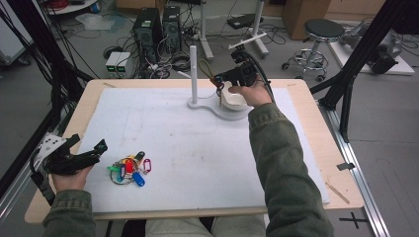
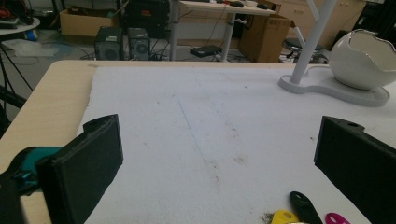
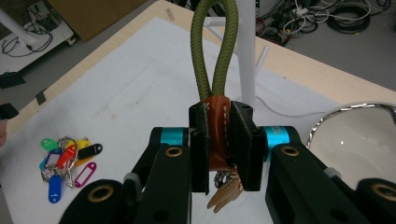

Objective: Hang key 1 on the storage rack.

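My right gripper (image 3: 218, 140) is shut on a key fob: its brown leather piece (image 3: 217, 116) is pinched between the jaws, a green rope loop (image 3: 215, 46) stands up from it, and keys (image 3: 224, 191) hang below. In the high view that gripper (image 1: 220, 80) is held above the white stand's base, between the upright white post (image 1: 193, 71) and the white bowl (image 1: 232, 98). A bunch of coloured key tags (image 1: 129, 169) lies on the white mat at the front left. My left gripper (image 1: 99, 149) rests open just left of the bunch, jaws wide apart.
The white bowl (image 2: 362, 58) with a jagged rim sits on the stand's flat base (image 2: 336, 91). The white mat (image 1: 197, 148) covers most of the wooden table (image 1: 316, 143). Beyond the table are computer towers, cables and a stool (image 1: 321, 32).
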A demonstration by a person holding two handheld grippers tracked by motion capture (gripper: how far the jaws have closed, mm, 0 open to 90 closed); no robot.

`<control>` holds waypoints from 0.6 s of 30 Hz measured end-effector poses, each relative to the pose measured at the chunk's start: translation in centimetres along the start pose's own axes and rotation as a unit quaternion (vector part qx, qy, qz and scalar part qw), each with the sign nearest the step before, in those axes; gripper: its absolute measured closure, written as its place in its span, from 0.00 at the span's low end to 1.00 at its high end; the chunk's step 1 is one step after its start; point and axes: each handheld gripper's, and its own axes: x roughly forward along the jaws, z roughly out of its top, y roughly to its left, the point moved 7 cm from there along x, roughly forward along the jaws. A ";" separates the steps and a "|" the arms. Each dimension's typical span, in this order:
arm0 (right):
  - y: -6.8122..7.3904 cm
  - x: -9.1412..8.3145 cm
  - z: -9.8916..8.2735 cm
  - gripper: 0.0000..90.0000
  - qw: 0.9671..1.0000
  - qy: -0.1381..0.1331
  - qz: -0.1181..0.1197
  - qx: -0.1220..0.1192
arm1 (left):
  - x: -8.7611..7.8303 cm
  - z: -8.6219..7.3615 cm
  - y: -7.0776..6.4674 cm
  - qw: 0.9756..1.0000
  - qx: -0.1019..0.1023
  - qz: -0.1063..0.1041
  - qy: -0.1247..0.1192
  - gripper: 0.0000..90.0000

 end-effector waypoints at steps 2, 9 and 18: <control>0.2 0.5 0.4 0.87 1.000 0.005 -0.001 -0.006 | 0.0 0.0 0.0 1.000 0.001 0.000 0.000 0.02; 0.8 1.7 1.0 0.87 1.000 0.012 0.003 -0.013 | 0.0 0.0 0.0 1.000 0.000 0.000 0.000 0.02; 0.2 3.1 0.8 0.87 1.000 0.024 0.004 -0.002 | 0.0 0.0 0.1 1.000 -0.002 -0.001 -0.001 0.02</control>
